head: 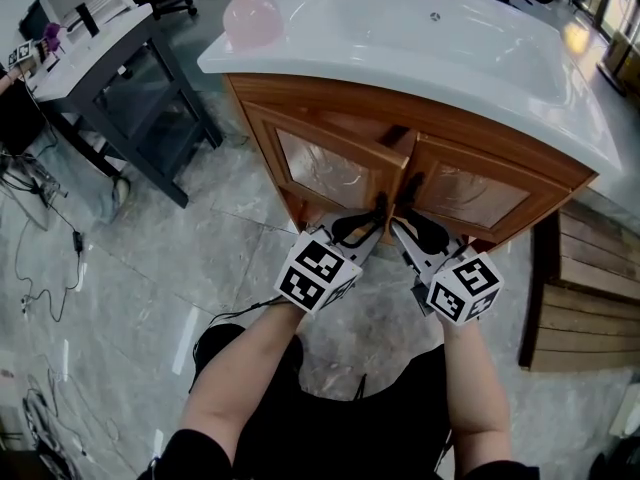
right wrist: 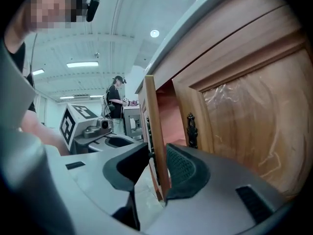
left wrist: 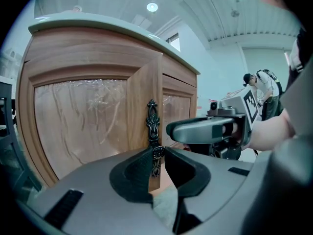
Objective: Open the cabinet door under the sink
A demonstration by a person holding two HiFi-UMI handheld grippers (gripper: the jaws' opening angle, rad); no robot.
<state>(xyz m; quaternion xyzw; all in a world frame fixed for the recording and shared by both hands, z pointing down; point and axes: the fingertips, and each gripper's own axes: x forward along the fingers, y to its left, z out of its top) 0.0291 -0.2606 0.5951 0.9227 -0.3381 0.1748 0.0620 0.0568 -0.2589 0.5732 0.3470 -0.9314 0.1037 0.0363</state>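
Now | left tongs clamp upright handle | cabinet door ajar, edge vertical | right tongs open astride edge

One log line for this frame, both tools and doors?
left door: ajar | left tool: shut on its handle | right tool: open, straddling its free edge | right door: closed

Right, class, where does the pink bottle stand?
In the head view, the pink bottle stands at the left end of the white sink top, above the left cabinet door.
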